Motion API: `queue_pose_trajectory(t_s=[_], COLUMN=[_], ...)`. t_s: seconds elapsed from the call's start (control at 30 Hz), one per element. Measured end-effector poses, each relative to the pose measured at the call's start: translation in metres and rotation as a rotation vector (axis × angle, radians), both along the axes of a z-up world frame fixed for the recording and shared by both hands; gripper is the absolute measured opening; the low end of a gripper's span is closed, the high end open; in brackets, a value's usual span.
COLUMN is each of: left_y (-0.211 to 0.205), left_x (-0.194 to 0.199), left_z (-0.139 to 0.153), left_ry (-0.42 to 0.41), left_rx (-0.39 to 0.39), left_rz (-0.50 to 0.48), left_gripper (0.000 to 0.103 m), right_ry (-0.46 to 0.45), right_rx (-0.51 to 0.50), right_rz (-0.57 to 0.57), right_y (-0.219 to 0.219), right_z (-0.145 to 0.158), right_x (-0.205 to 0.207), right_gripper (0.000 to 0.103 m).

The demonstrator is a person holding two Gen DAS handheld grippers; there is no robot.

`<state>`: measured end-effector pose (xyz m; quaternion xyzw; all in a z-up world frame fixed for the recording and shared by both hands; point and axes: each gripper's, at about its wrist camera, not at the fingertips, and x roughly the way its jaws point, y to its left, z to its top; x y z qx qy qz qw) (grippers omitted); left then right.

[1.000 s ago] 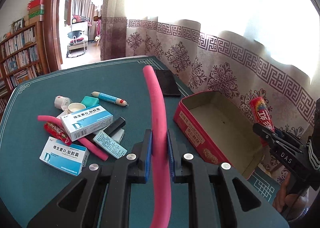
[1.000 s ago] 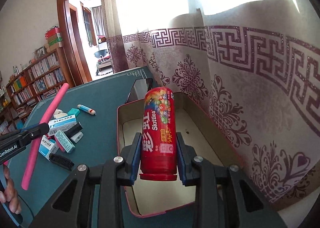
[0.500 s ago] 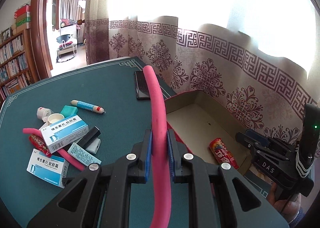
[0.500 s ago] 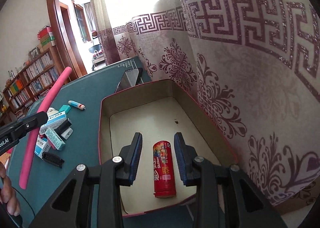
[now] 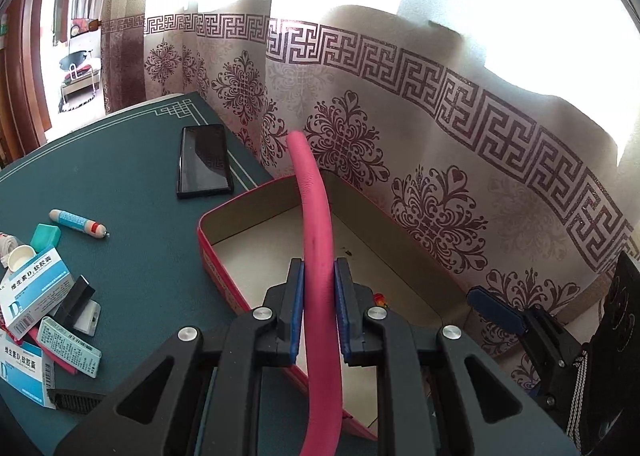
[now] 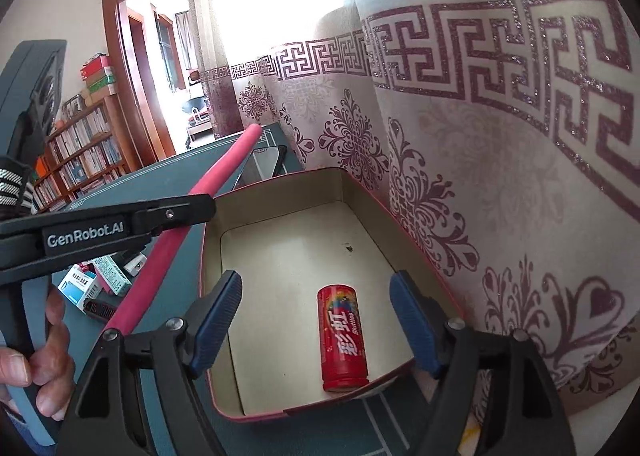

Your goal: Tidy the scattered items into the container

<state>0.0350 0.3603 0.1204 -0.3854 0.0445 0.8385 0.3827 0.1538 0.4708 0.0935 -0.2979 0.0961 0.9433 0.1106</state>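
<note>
Right gripper [image 6: 316,320]: jaws just opened wide; nothing between the pads.
Skittles tube [image 6: 343,338]: out of the grip, lying on the red tin's [image 6: 208,240] floor.
Left gripper [image 5: 317,312]: swung from the clutter at 9 o'clock to over the tin.
Pink foam stick [image 5: 316,216]: carried along, tip now over the tin at 12 o'clock.

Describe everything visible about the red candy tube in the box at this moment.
The candy tube is a short red cylinder with a glossy printed wrapper: white Chinese characters, "Skittles" lettering and a colourful picture near its far end. It lies on its side on the pale floor of the red box, near the front wall, lengthwise front to back. Nothing grips it; the right tool stands open above it, its jaws having just opened.
</note>
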Motion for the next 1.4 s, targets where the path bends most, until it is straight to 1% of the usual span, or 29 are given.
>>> queue_pose_trajectory(t_s=[0.1,0.23,0.27,0.33,0.37,0.4,0.43,0.5,0.57,0.77,0.83,0.9,1.0,1.2,1.3,1.4], left_y=[0.017,0.029,0.03,0.028,0.026,0.023,0.021,0.013,0.004,-0.027,-0.041,-0.055,-0.075,-0.117,-0.142,-0.171], left_x=[-0.006,-0.018,-0.021,-0.026,-0.027,-0.026,-0.026,-0.025,-0.024,-0.029,-0.03,-0.03,-0.03,-0.035,-0.039,-0.042], left_z=[-0.002,-0.007,-0.009,-0.012,-0.012,-0.012,-0.011,-0.009,-0.006,-0.001,-0.002,-0.003,-0.005,-0.009,-0.014,-0.02], left_ry=[-0.026,-0.11,-0.138,-0.184,-0.195,-0.198,-0.196,-0.188,-0.165,-0.101,-0.084,-0.06,-0.026,-0.021,-0.021,-0.027], left_rx=[-0.003,0.003,0.01,0.038,0.048,0.053,0.053,0.054,0.057,0.019,0.002,-0.011,-0.04,-0.077,-0.097,-0.119], left_rz=[-0.015,-0.004,0.001,-0.001,-0.001,0.002,0.007,0.029,0.061,0.153,0.189,0.225,0.263,0.316,0.358,0.412], left_gripper=[0.016,0.017,0.019,0.027,0.029,0.033,0.04,0.051,0.052,0.054,0.06,0.064,0.064,0.064,0.064,0.064], right_ry=[-0.002,-0.006,-0.009,-0.014,-0.017,-0.021,-0.024,-0.026,-0.021,-0.016,-0.015,-0.016,-0.015,-0.035,-0.052,-0.09], right_rx=[0.02,0.01,0.004,-0.005,-0.008,-0.01,-0.014,-0.023,-0.028,-0.021,-0.021,-0.024,-0.028,-0.034,-0.054,-0.086], right_rz=[-0.001,-0.013,-0.017,-0.025,-0.028,-0.03,-0.032,-0.031,-0.028,0.007,0.022,0.039,0.069,0.148,0.213,0.297], right_y=[-0.005,-0.004,-0.004,-0.003,-0.003,-0.003,-0.004,-0.005,-0.008,-0.025,-0.033,-0.041,-0.054,-0.085,-0.104,-0.123], right_z=[0.001,0.0,0.0,-0.001,-0.002,-0.002,-0.003,-0.002,-0.001,0.004,0.005,0.006,0.007,0.002,-0.002,-0.011], right_x=[0.002,0.004,0.004,0.005,0.005,0.005,0.006,0.006,0.006,0.001,-0.002,-0.005,-0.01,-0.026,-0.036,-0.049], right_gripper=[0.08,0.08,0.08,0.08,0.08,0.08,0.081,0.081,0.081,0.081,0.081,0.081,0.081,0.081,0.081,0.081])
